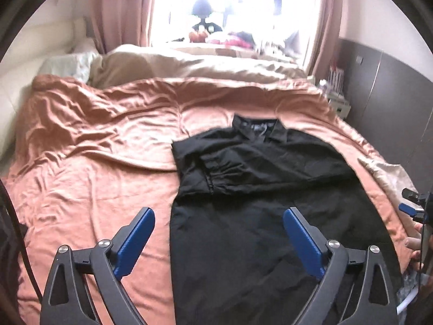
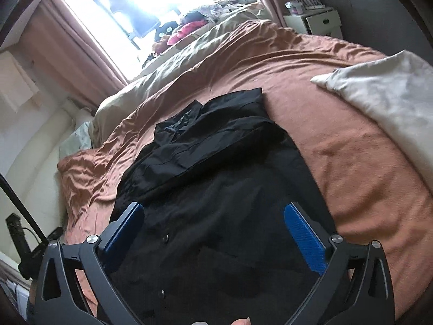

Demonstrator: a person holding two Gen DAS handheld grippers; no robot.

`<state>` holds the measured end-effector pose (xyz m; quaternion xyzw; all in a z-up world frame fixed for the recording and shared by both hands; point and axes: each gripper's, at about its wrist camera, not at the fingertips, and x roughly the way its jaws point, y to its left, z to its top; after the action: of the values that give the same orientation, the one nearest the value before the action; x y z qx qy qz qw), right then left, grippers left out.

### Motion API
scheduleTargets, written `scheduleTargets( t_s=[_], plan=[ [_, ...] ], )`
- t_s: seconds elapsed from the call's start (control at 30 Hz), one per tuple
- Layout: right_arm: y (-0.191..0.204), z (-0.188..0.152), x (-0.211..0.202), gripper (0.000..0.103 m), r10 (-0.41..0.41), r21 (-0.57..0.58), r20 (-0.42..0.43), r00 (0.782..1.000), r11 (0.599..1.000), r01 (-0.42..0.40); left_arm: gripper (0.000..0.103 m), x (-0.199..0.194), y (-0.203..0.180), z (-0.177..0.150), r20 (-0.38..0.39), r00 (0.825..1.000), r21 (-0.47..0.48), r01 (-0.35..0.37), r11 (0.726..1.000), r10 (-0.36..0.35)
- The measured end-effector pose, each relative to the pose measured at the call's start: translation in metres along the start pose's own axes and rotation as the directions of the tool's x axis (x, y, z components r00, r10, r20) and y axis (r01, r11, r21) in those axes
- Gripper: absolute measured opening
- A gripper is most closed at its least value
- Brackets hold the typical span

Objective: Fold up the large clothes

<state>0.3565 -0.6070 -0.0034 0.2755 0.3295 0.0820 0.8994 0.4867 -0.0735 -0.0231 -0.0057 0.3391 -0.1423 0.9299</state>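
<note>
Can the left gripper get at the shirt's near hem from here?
Probably yes: the left gripper is open and empty above the black shirt, with nothing lying between.

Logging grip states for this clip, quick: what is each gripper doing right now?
Left gripper: jaws open, empty, above the black collared cloth shirt.
Right gripper: jaws open, empty, above the same shirt.

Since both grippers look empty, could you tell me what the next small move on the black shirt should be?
Probably bring both open grippers, left and right, down to the near hem of the black shirt: its sleeves already lie folded inward, while the lower half lies unfolded on the orange bedsheet.
</note>
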Motion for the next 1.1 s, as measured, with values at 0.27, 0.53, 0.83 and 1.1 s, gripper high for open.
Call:
scheduleTargets(
  t_s=[0.27, 0.53, 0.83, 1.1],
  plan=[
    [-0.022, -0.027, -0.048, 0.103, 0.024, -0.011, -0.054, 0.998, 1.0, -0.025, 0.097, -0.042, 0.012, -0.034, -0.01, 1.0, -0.045, 0.007, 0.999, -0.008],
    [-0.049, -0.051, -0.101, 0.103, 0.008, -0.044, -0.054, 0.998, 0.999, -0.011, 0.097, -0.075, 0.028, -0.084, -0.054, 0.997, -0.134, 0.042, 0.99, -0.05],
    [-0.068, -0.084, -0.148, 0.103, 0.024, -0.062, -0.051, 0.998, 0.998, -0.027, 0.089, -0.111, 0.04, -0.134, -0.061, 0.994, -0.232, 0.07, 0.97, -0.087],
    [-0.077, -0.115, -0.17, 0.097, 0.055, -0.074, -0.085, 0.995, 0.995, -0.061, 0.083, -0.139, 0.045, -0.168, -0.061, 0.995, -0.236, 0.066, 0.97, -0.082]
  ],
)
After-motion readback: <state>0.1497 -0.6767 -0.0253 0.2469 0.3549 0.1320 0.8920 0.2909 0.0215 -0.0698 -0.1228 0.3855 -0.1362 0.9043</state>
